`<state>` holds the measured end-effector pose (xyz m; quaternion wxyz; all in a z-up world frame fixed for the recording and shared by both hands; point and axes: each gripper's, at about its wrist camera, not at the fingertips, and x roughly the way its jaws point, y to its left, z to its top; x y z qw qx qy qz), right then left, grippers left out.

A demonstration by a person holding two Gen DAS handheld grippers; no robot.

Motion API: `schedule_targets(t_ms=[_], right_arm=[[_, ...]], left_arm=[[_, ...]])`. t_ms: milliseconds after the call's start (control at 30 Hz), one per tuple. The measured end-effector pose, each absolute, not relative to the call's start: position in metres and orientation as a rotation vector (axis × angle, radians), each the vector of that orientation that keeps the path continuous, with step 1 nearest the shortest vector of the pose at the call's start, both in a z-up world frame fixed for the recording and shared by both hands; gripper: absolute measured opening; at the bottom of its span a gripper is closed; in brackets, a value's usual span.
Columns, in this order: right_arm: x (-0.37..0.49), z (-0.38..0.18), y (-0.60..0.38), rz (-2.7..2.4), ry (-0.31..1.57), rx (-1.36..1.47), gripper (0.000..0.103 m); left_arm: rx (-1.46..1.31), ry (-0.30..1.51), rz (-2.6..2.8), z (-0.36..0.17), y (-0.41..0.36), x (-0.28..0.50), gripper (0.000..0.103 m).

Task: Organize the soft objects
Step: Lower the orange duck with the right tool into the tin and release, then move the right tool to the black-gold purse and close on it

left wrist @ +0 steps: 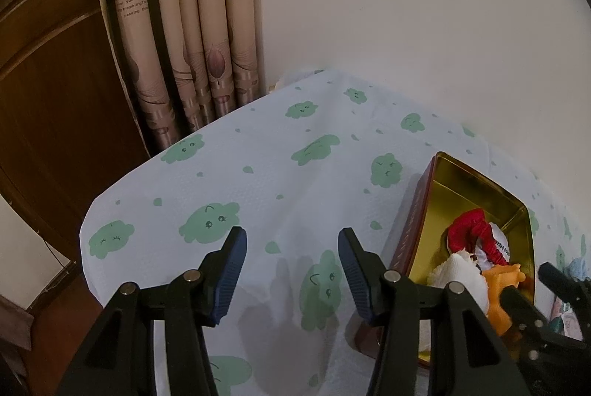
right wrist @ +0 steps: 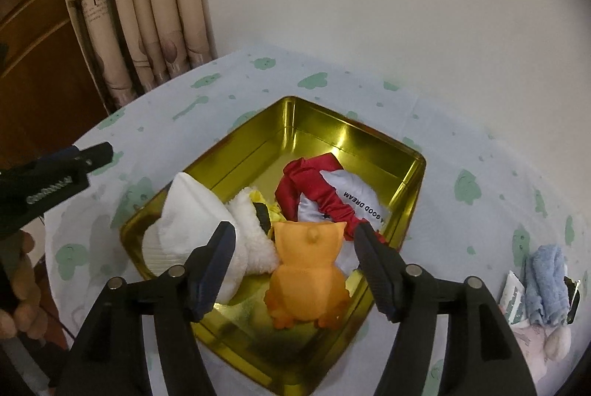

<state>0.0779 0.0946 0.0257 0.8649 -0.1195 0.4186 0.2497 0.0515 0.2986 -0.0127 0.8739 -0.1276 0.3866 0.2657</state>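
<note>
Pale blue cloth with green cloud-face prints covers the table (left wrist: 280, 174) in the left wrist view, with a plain white wall behind, beige leaf-print curtains (left wrist: 192, 26) in the corner and dark wood panelling further left. The left gripper (left wrist: 291, 270) hangs over bare cloth, jaws well apart with nothing between them, not touching anything. At the right edge sits a gold tin box (left wrist: 476, 181) with a red scrunchie (left wrist: 471, 224) and a white cloth (left wrist: 454, 272) inside, plus the tip of the other gripper poking in. Right wrist view: same cloth-covered table (right wrist: 461, 137), wall and curtains (right wrist: 147, 8), but now looking straight into the gold tin box (right wrist: 332, 122). Inside are a folded white napkin (right wrist: 188, 211), a fluffy white cloth (right wrist: 255, 241), the red scrunchie (right wrist: 310, 181), a white pouch (right wrist: 358, 193) with printed text and an orange owl toy (right wrist: 306, 277). The right gripper (right wrist: 295, 233) has its jaws wide apart, either side of the owl, and neither pad presses on it; the owl rests on the box floor. A small blue towel (right wrist: 546, 281) lies on the table to the right, outside the box. A person's hand (right wrist: 22, 285) shows at the left edge, under the left gripper (right wrist: 55, 174).
</note>
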Motion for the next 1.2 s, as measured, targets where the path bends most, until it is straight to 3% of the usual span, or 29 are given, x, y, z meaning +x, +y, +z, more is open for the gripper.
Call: schedule_targets(t_ms=[400,667,967,1200], right_arm=[[0.071,0.060,0.047,0.460,0.812,-0.184,0.069],[0.087,0.069,-0.049,0.283,0.806,-0.125,0.069],[0.112,0.042,-0.191,-0.018,0.874,-0.048,0.070],[0.133,0.002,-0.247,-0.109,0.958,0.018,0.070]], left_arm=[[-0.268,0.806,0.559,-0.013,0.300,0.051,0.053],[-0.240,0.807,0.563,-0.011,0.295,0.051,0.053],[-0.230,0.810,0.566,-0.011,0.294,0.052,0.053],[-0.205,0.817,0.573,-0.013,0.292,0.054,0.053]])
